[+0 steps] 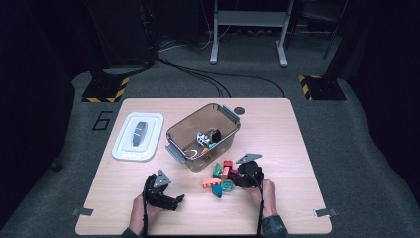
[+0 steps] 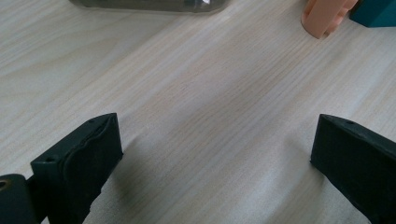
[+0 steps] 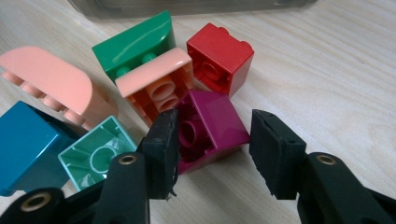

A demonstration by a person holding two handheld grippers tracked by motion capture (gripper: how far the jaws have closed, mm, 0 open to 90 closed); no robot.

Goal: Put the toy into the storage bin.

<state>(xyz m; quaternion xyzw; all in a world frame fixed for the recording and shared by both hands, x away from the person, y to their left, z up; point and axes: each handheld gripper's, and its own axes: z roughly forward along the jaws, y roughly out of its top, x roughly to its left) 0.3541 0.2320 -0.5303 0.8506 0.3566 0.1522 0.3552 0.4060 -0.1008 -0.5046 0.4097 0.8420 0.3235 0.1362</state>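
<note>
Magenta building brick on the bench, between the right tongs, left pad touching, right pad just clear, left tongs wide open, holding nothing.

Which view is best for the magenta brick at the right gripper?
The right gripper view: the magenta brick sits close up between the right gripper, hollow underside visible, one jaw touching it and a gap at the other. The high view hides it behind the hand. The left gripper view faces bare table.
</note>
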